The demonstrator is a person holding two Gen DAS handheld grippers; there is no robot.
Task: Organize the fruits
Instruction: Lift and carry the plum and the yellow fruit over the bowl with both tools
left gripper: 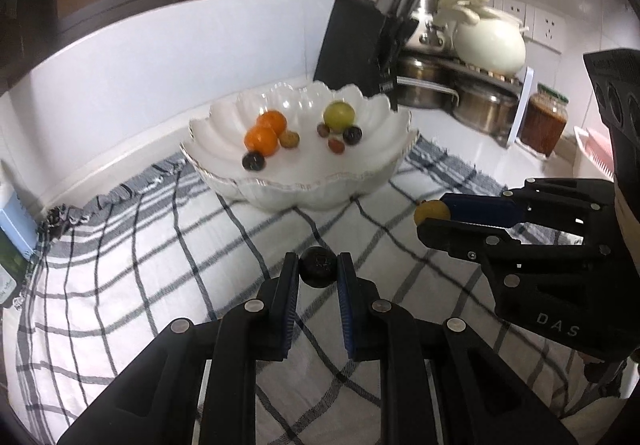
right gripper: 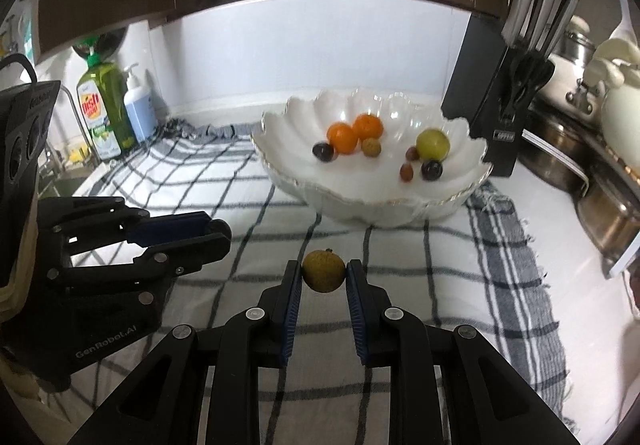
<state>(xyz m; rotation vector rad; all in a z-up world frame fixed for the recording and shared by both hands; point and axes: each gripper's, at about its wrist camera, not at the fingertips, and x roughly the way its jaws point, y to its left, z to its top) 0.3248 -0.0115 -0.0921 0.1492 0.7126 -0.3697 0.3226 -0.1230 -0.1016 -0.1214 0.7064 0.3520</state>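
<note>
Gripping a dark berry (left gripper: pixel 318 272), left tongs (left gripper: pixel 319 274), right tongs (right gripper: pixel 323 274) clamping yellow fruit (right gripper: pixel 323 271), dish soap (right gripper: pixel 105 111) right-view only.

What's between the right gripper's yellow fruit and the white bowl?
Only bare checked cloth between the yellow fruit and the bowl, seen from the right wrist.

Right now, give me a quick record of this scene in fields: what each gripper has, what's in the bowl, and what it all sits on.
left gripper: shut on a dark round fruit, held above the cloth
right gripper: shut on a yellow-brown fruit, held above the cloth
bowl: white, scalloped, on the far part of the cloth
bowl contents: two oranges, a green fruit, several small dark and brownish fruits
surface: checked cloth on a white counter
behind bowl: black knife block
</note>
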